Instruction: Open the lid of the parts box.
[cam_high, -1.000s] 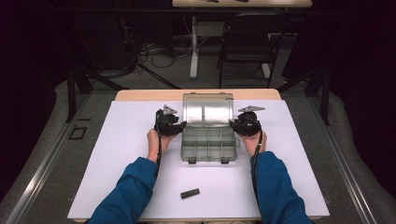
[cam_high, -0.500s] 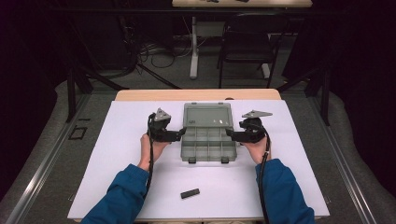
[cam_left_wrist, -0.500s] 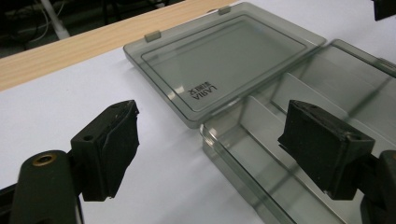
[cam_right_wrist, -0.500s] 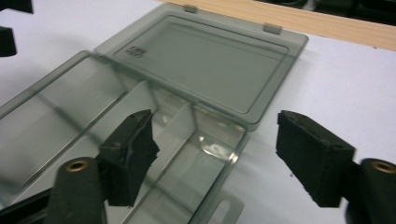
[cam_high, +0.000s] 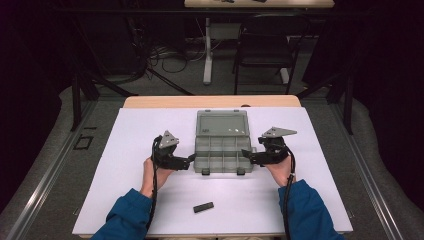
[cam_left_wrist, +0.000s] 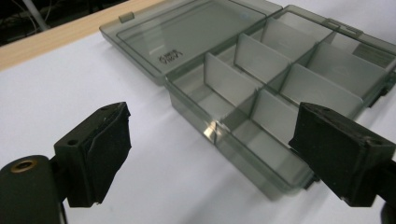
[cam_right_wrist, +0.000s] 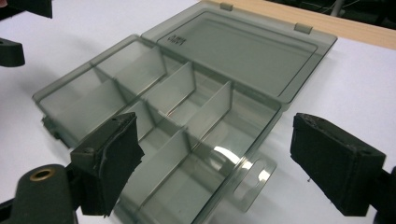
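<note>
A smoky clear compartment box (cam_high: 222, 150) lies open in the middle of the white table, its lid (cam_high: 222, 123) flat behind the tray. My left gripper (cam_high: 190, 160) sits just off the box's left end, my right gripper (cam_high: 245, 153) just off its right end. Both have just been opening their jaws and grip nothing. In the left gripper view the box (cam_left_wrist: 275, 79) lies ahead of the wide jaws of the left gripper (cam_left_wrist: 210, 154). In the right gripper view the box (cam_right_wrist: 187, 98) lies before the spread right gripper (cam_right_wrist: 219, 163).
A small black block (cam_high: 203, 207) lies on the white table cover (cam_high: 140, 130) near the front edge, between the person's blue sleeves. A wooden strip (cam_high: 165, 101) runs along the table's back edge. A chair (cam_high: 265, 50) and cables stand beyond it.
Both grippers have drawn away from the ends of the lid, outward and toward the person, and their jaws have opened. The box stays in place with its lid lying back.
</note>
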